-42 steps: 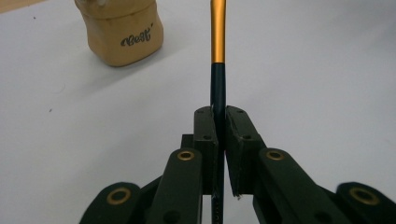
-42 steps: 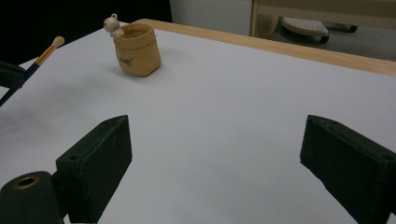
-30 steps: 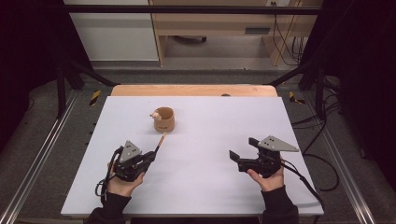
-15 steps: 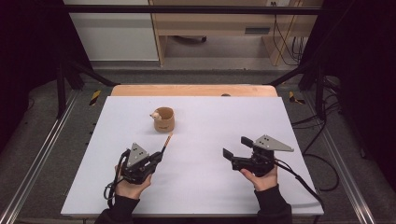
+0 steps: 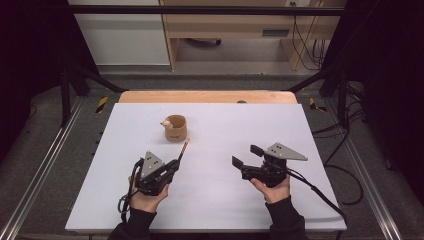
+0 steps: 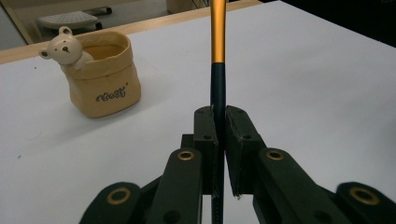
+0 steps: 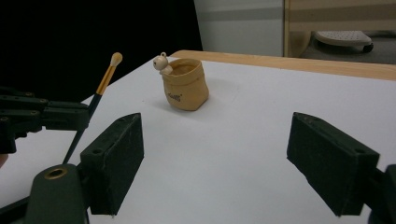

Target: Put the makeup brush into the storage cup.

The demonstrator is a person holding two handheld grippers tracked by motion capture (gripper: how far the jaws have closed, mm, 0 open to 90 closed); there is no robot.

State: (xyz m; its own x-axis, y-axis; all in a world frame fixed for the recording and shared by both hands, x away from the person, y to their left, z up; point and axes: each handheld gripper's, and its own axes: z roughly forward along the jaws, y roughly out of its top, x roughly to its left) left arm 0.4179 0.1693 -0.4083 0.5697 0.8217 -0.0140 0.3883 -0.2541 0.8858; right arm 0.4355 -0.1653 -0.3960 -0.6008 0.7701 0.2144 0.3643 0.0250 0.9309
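Left gripper (image 5: 172, 165) clamped tight on a slim brush (image 6: 217, 70) (dark lower shaft, orange upper shaft, pale tip), held off the white desk (image 5: 310, 150) toward its near left corner, tip slanted at the tan bear pot (image 5: 174, 128). Pot upright, set nearer the far edge, left of centre, apart from the brush tip. Right gripper (image 5: 244, 157) hovering toward the near right, jaws wide and just narrowing, nothing between them.
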